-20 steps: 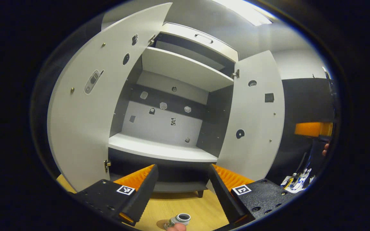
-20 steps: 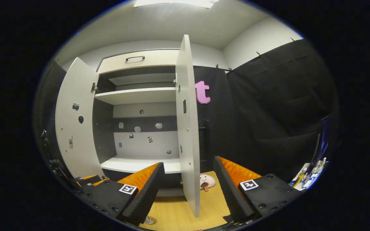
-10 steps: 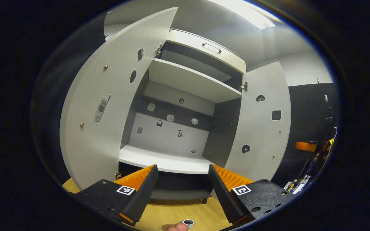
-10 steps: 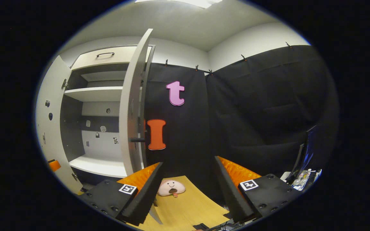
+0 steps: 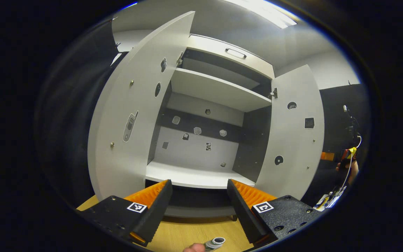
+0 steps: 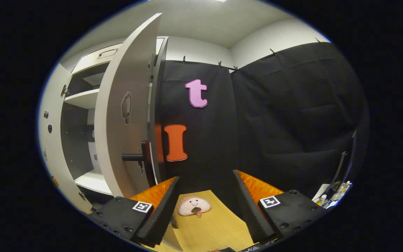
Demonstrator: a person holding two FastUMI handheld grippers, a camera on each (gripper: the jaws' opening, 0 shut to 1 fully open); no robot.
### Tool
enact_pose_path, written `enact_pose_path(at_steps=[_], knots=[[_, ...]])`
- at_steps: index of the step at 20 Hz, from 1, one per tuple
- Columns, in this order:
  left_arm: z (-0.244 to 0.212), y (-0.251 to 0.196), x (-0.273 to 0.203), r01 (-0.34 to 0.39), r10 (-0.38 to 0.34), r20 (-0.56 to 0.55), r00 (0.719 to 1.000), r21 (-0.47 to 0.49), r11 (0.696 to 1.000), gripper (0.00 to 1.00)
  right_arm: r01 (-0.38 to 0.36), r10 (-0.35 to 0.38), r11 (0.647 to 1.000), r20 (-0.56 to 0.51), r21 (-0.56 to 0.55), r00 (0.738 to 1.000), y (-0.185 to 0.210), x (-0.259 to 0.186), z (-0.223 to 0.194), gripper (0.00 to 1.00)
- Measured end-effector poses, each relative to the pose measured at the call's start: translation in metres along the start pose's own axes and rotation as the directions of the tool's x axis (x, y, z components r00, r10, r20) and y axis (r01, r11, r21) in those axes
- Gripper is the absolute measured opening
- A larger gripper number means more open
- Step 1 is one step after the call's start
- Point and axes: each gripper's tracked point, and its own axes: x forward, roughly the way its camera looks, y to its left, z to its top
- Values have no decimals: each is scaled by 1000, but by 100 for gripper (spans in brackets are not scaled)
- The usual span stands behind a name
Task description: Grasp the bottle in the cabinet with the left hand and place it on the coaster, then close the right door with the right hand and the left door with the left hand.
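The white cabinet stands with both doors swung out and its shelves (image 5: 194, 176) bare. In the left gripper view the bottle's (image 5: 214, 242) top peeks in at the bottom edge on the wooden table, with a fingertip (image 5: 192, 247) beside it; what it rests on is cut off. My left gripper (image 5: 199, 206) hangs open above it, facing the cabinet between the left door (image 5: 128, 122) and the right door (image 5: 294, 140). In the right gripper view my right gripper (image 6: 205, 206) is open and empty. It sits just right of the right door's outer face (image 6: 124, 115) and its dark handle (image 6: 135, 157).
A pale plush toy (image 6: 193, 206) lies on the wooden table (image 6: 215, 227) ahead of the right gripper, against the black cloth wall. Small bottles (image 6: 338, 190) sit at the far right. Past the right door, a hand (image 5: 345, 167) holds the other gripper.
The right gripper has swung rightwards around the right door's edge, from facing the shelves to facing the door's outer side and handle. The left gripper has drifted slightly left; both doors stay out.
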Motion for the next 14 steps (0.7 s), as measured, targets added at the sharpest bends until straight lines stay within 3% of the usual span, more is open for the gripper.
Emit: enact_pose_path(at_steps=[7, 14], knots=[[5, 0, -4, 16, -16, 11, 1000, 7, 1000, 95, -51, 51, 999, 7, 10, 999, 29, -10, -2, 96], [4, 14, -11, -10, 10, 13, 1000, 1, 1000, 95, -181, 181, 983, 8, -19, 983, 101, -24, -4, 96]])
